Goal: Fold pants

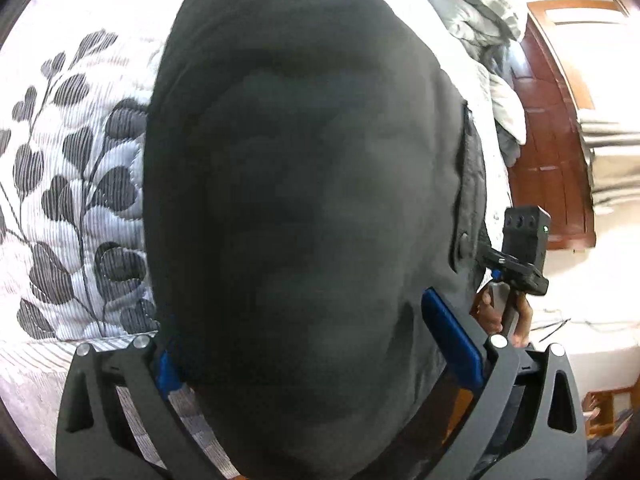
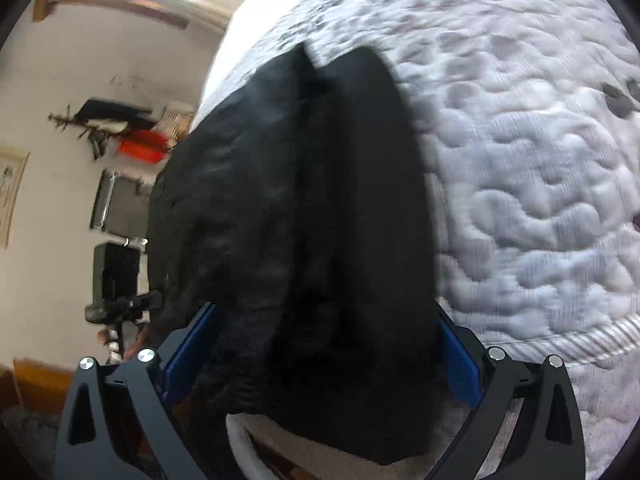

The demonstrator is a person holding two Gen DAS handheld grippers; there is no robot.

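Black pants (image 1: 304, 208) fill the middle of the left wrist view, lying over a quilted bed; a waistband button (image 1: 464, 237) shows at their right edge. My left gripper (image 1: 310, 356) is open, its blue pads (image 1: 452, 344) wide apart on either side of the cloth. In the right wrist view the same pants (image 2: 288, 208) stretch away along the mattress edge in two long folds. My right gripper (image 2: 324, 356) is open too, straddling their near end. A hand (image 1: 500, 312) holds the right gripper's body (image 1: 522, 248) just right of the pants.
The bed (image 1: 72, 168) has a white quilt with a grey leaf print; a crumpled grey blanket (image 1: 476, 16) lies at the far right. A brown wooden door (image 1: 548, 148) stands beyond. In the right wrist view, a wall with hung items (image 2: 120, 120) is left of the mattress (image 2: 520, 160).
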